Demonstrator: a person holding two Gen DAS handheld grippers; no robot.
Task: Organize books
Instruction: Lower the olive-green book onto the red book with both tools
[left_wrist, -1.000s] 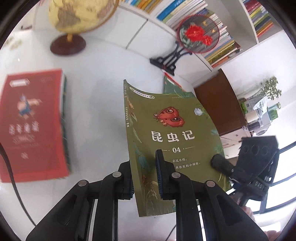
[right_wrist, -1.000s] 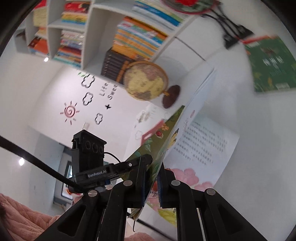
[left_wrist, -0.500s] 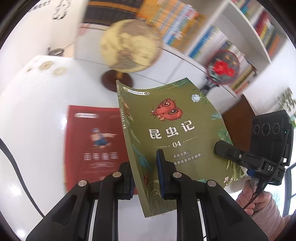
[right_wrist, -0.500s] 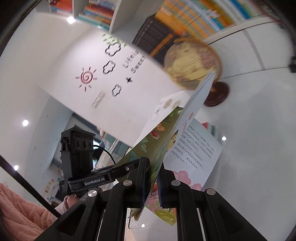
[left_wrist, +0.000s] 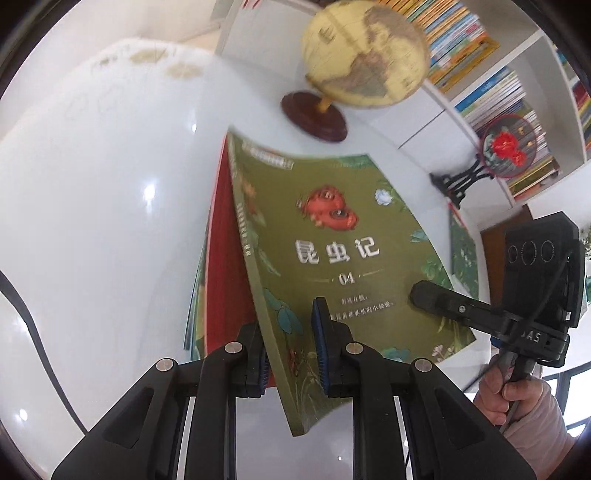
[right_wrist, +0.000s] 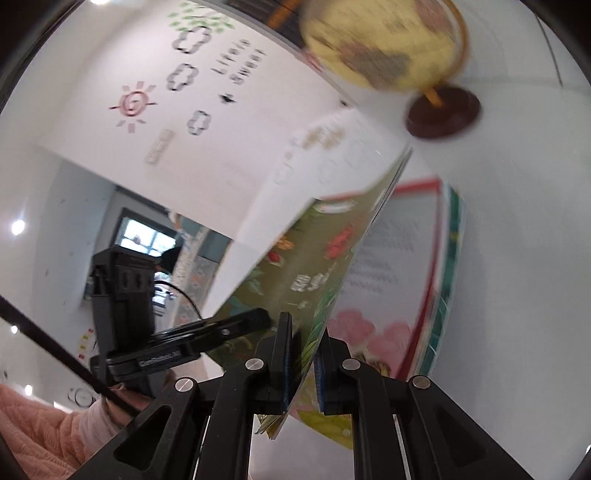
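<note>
White and glossy, the worktop (left_wrist: 110, 229) carries everything in this room. Nearest to the cameras, the left gripper (left_wrist: 291, 347) has its jaws closed on the lower edge of the green book (left_wrist: 332, 258), near the spine. The right gripper (right_wrist: 304, 360) pinches the same book at its other lower corner, so both hands carry it, tilted and off the surface. Directly under it lies the red book (left_wrist: 225, 280), flat on other volumes whose teal page edges show at the side. I judge that the green book is being brought over this pile and is not yet laid down. Farther to the right one more green volume (left_wrist: 463, 254) lies alone on the worktop, so probably it is left to collect. Behind stand the globe (left_wrist: 364, 51) and a round fan ornament (left_wrist: 508, 146), and last the bookshelf (left_wrist: 491, 85), already full.
</note>
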